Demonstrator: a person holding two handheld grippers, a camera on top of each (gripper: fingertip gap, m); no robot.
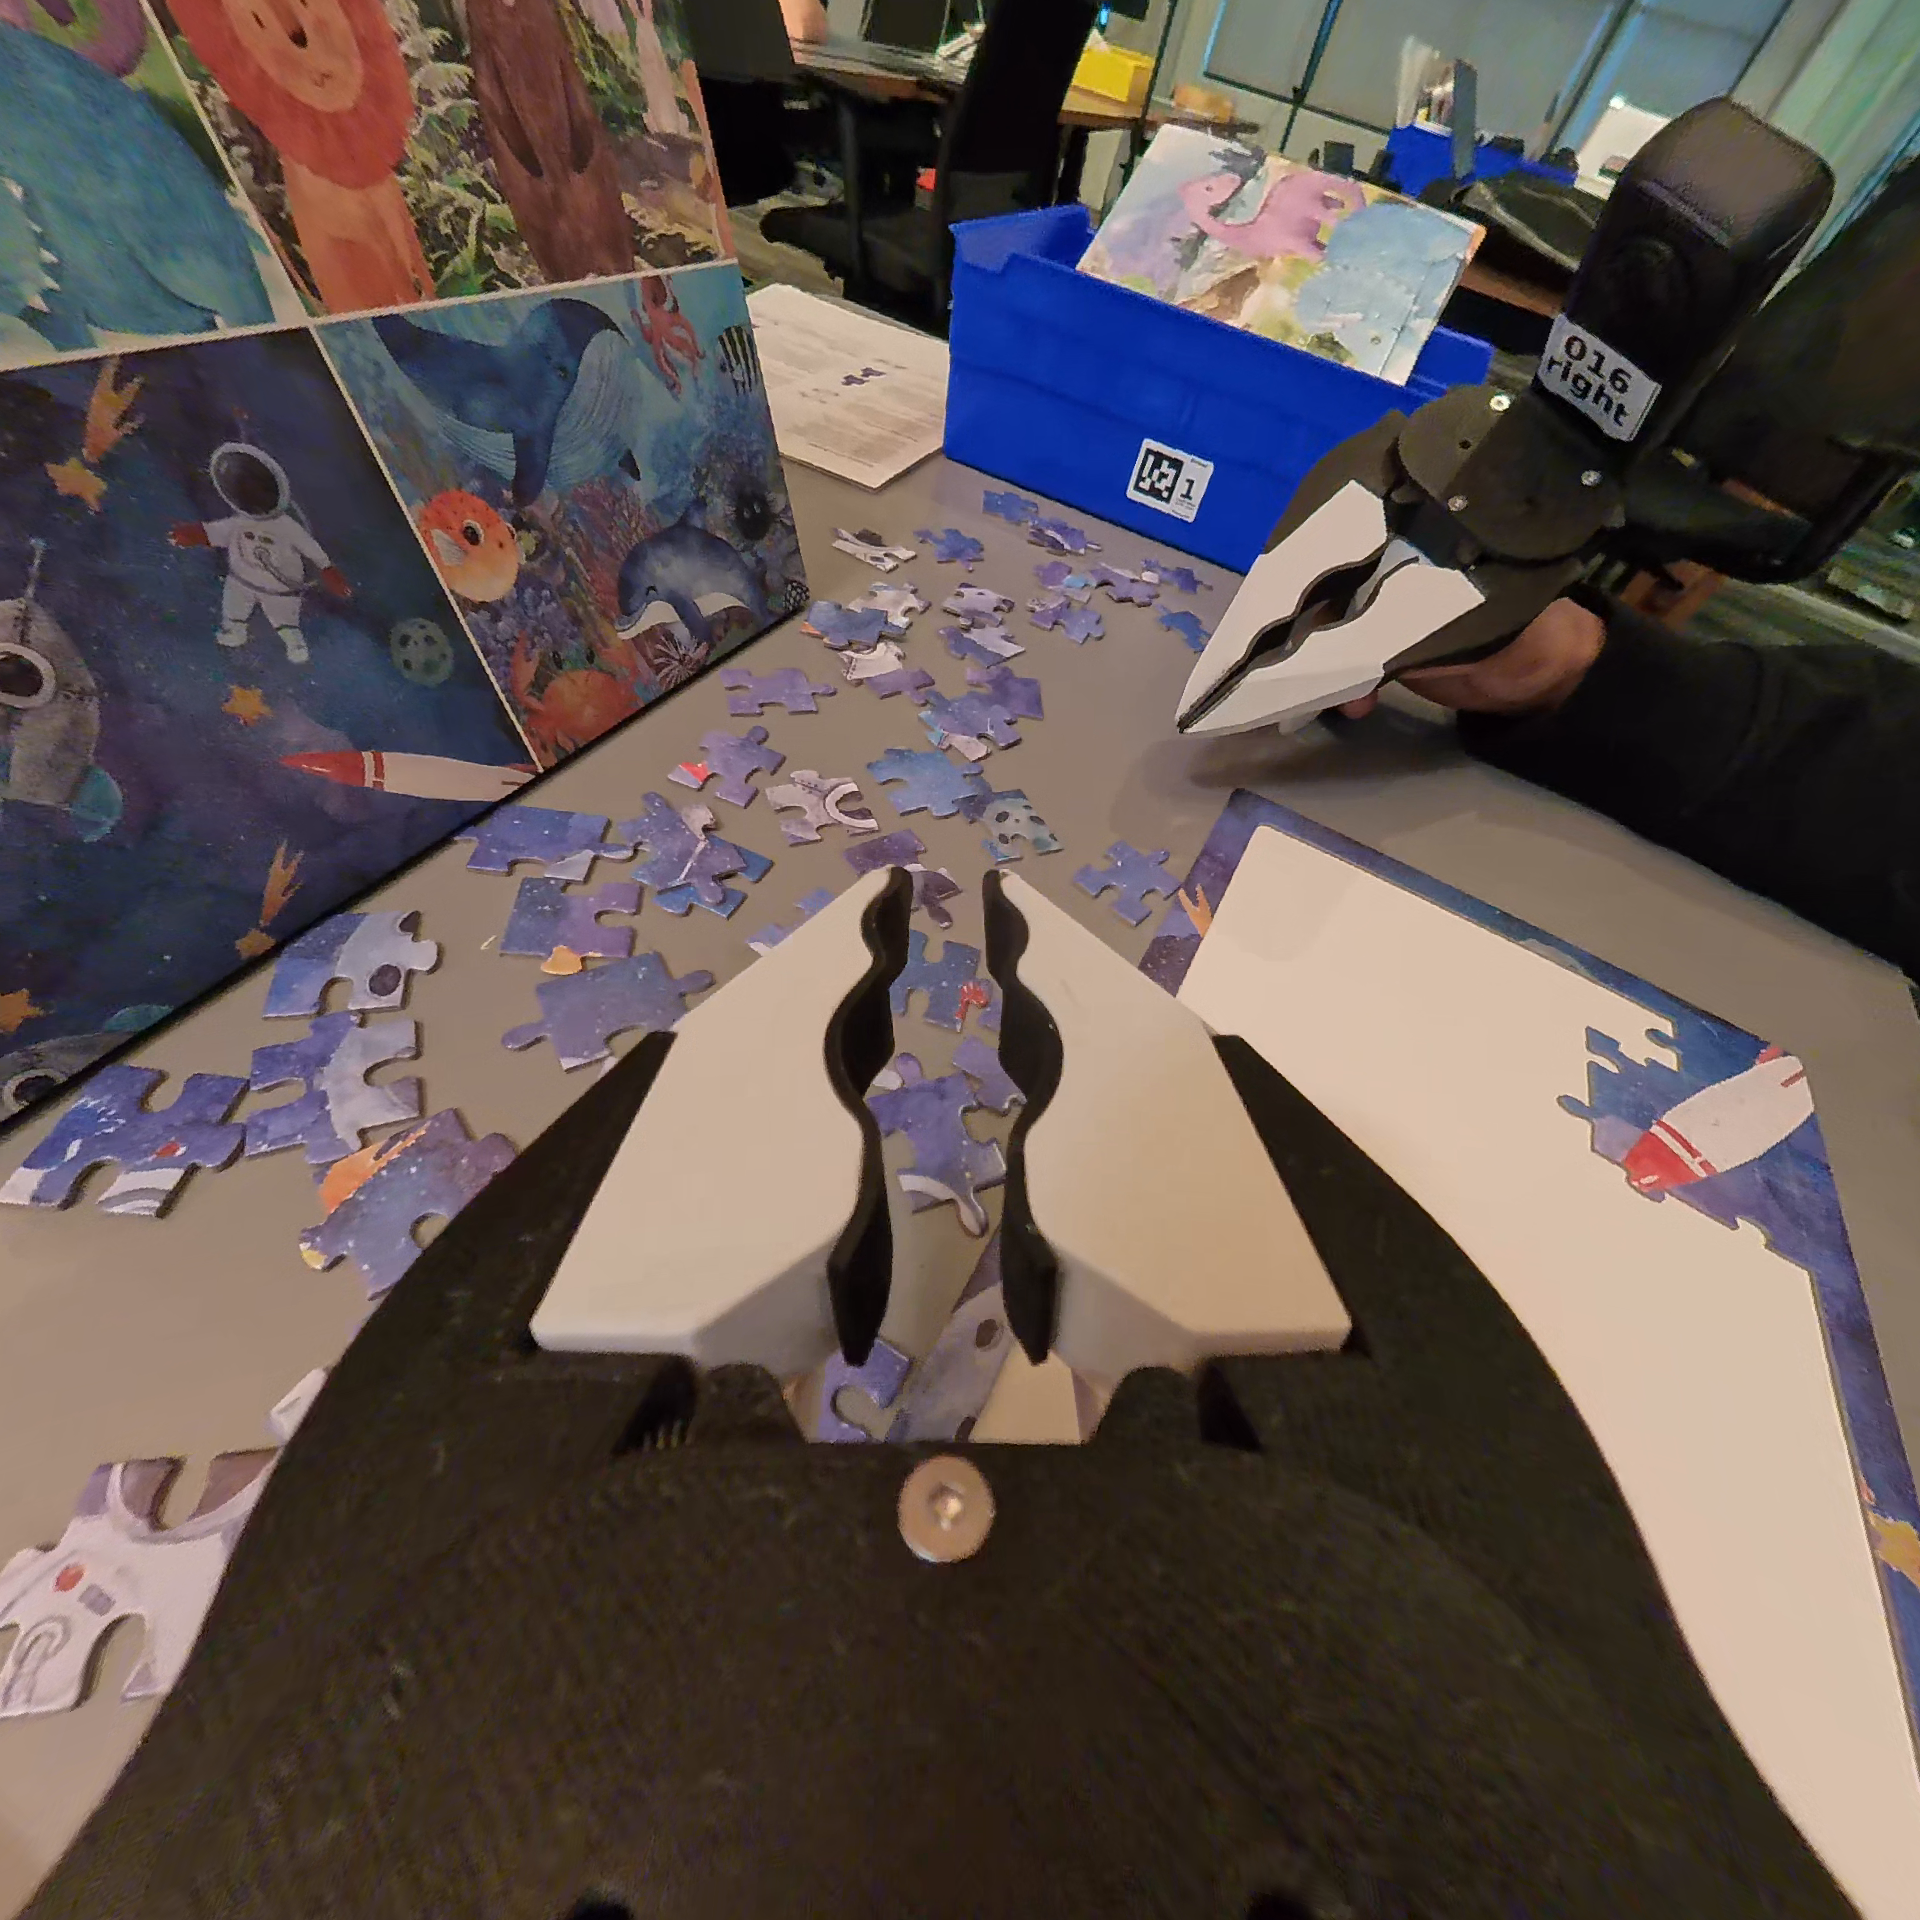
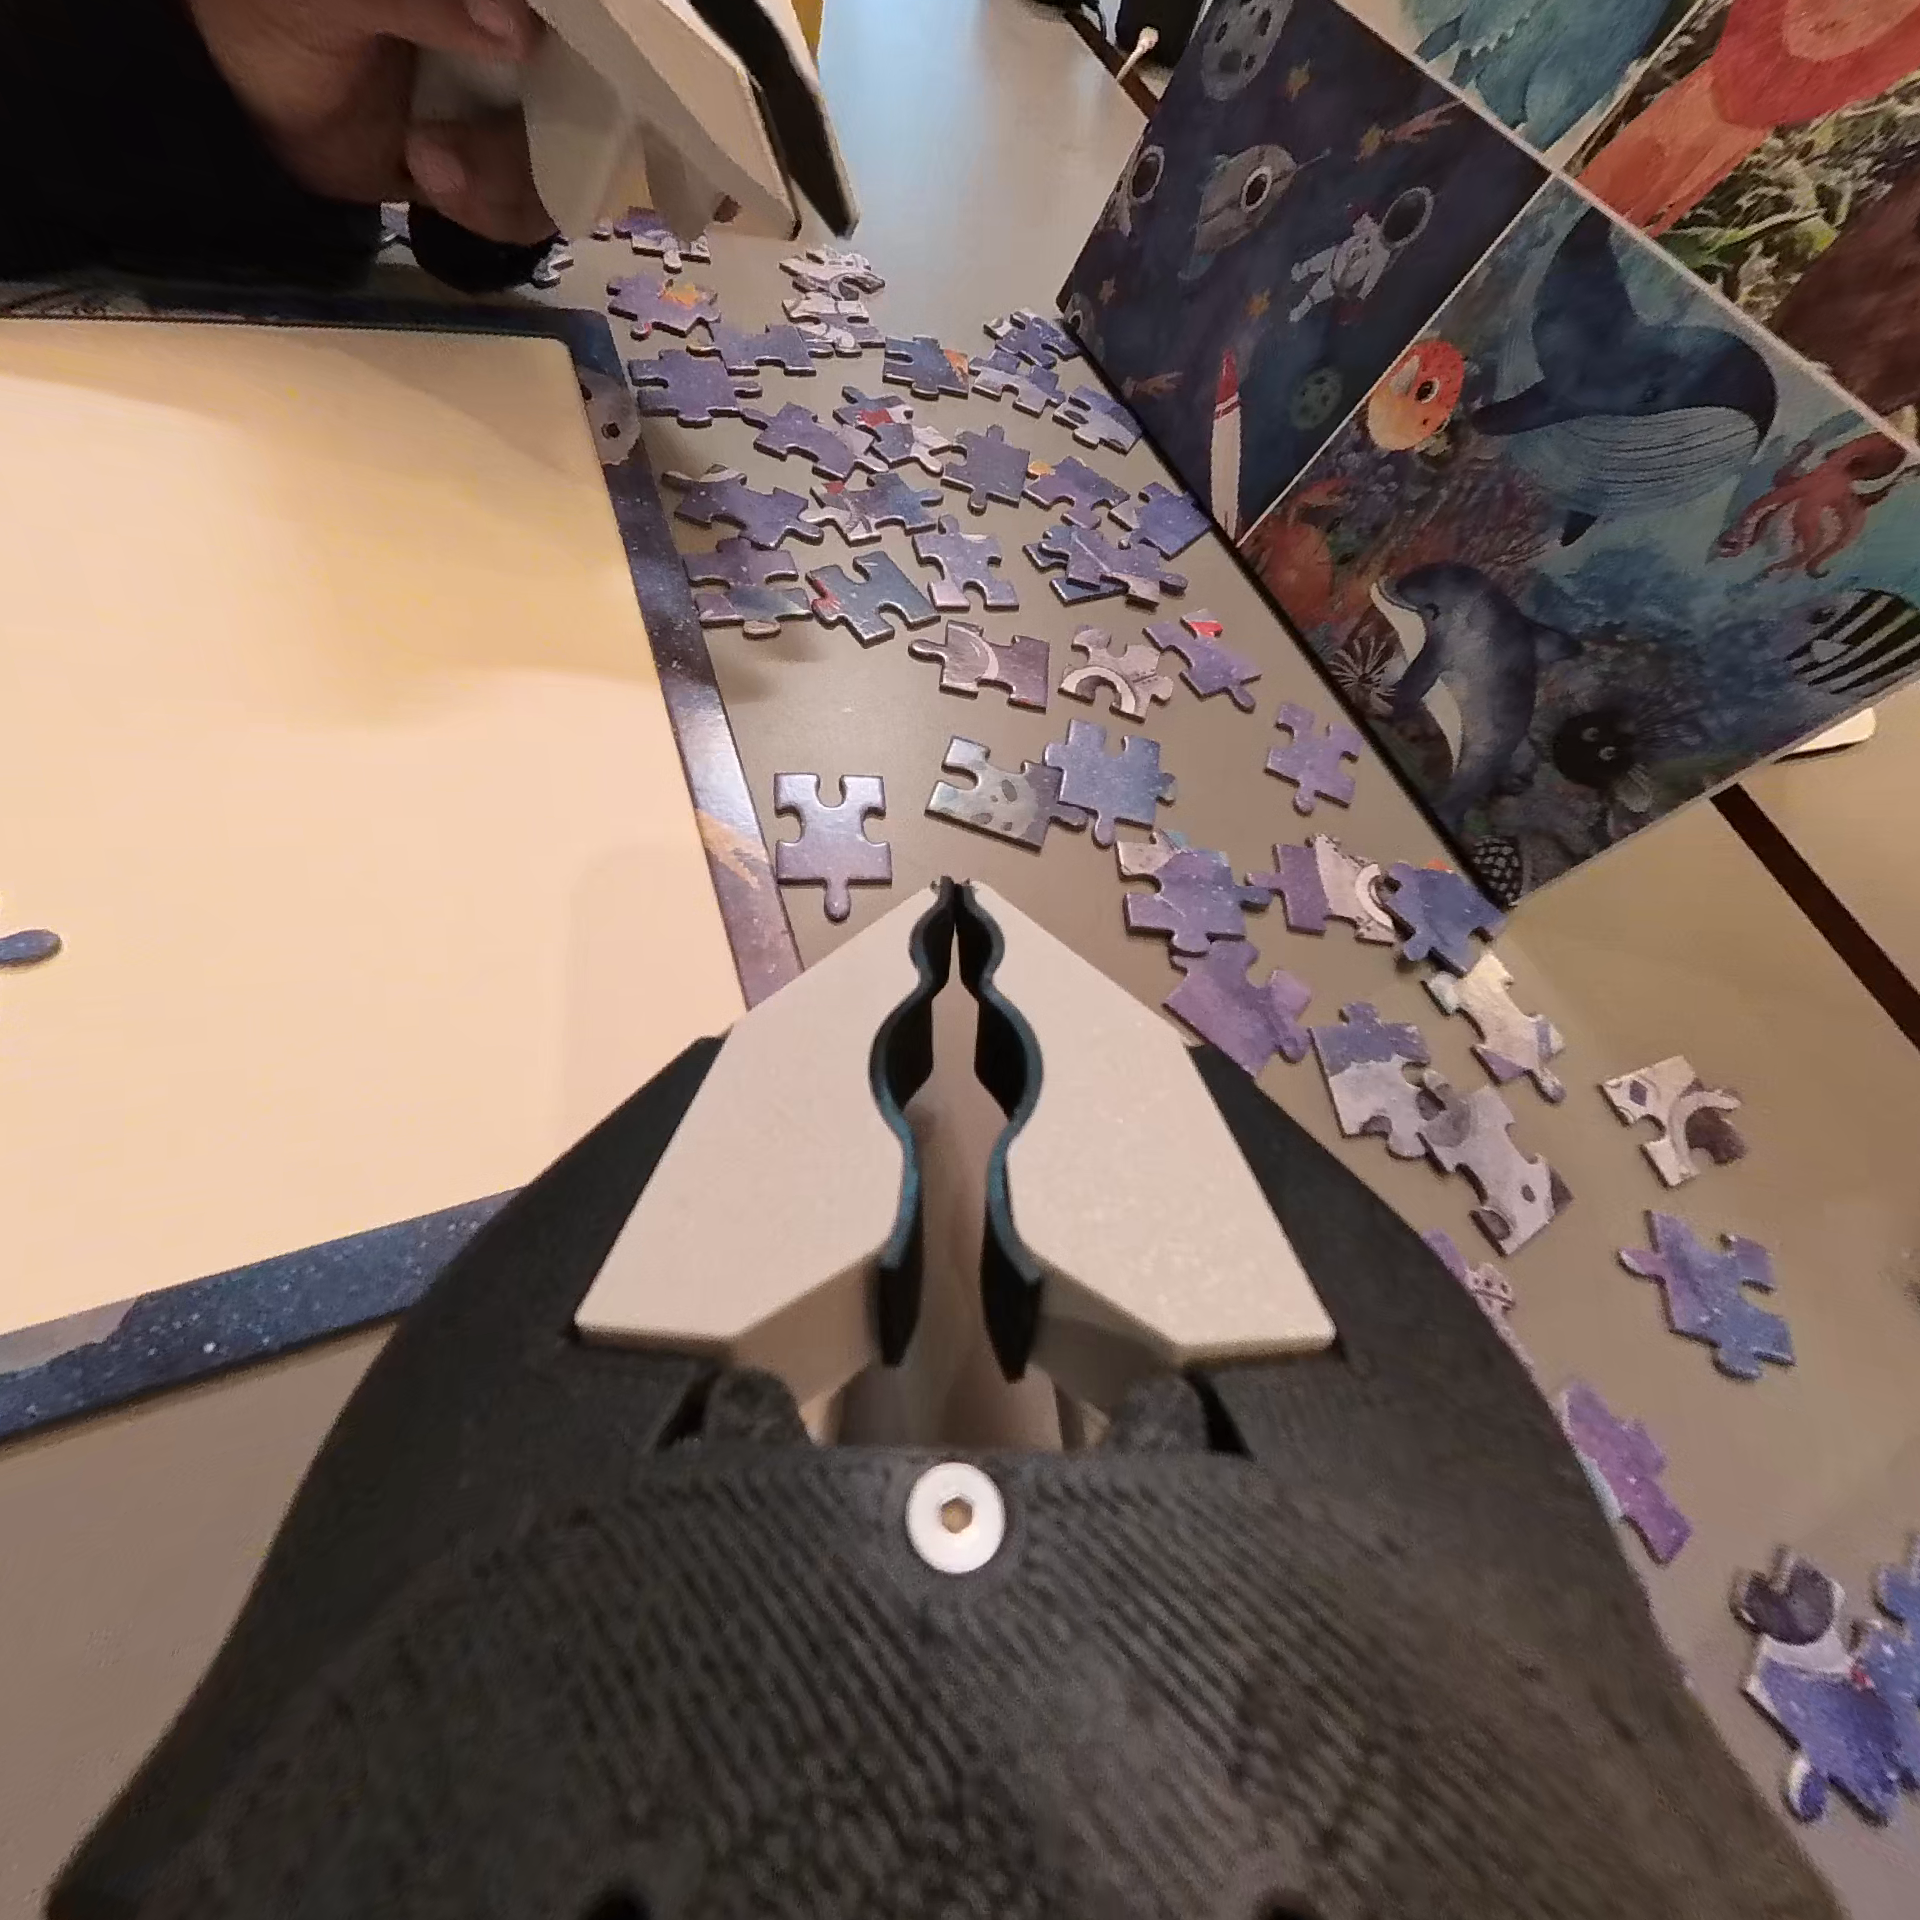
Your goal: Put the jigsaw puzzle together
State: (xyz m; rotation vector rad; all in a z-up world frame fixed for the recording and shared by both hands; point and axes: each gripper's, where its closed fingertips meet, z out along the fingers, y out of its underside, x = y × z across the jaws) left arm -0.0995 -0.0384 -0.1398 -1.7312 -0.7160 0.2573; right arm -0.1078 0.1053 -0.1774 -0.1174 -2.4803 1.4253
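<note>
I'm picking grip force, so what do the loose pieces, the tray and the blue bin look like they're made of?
Pieces: likely printed cardboard; thin, flat, slight sheen on top.
Tray: seemingly cardboard too; printed border around a plain matte cream well.
Bin: probably moulded plastic; uniform blue, smooth rigid walls.

Left hand-held gripper (image 1: 940, 883): jaws parted, a clear gap between the white fingers, nothing gripped, pointing forward and down. Right hand-held gripper (image 2: 951, 886): jaws closed, tips touching, empty, angled down with tips low. A bare hand (image 1: 1496, 665) in a dark sleeve grips its handle from below.
</note>
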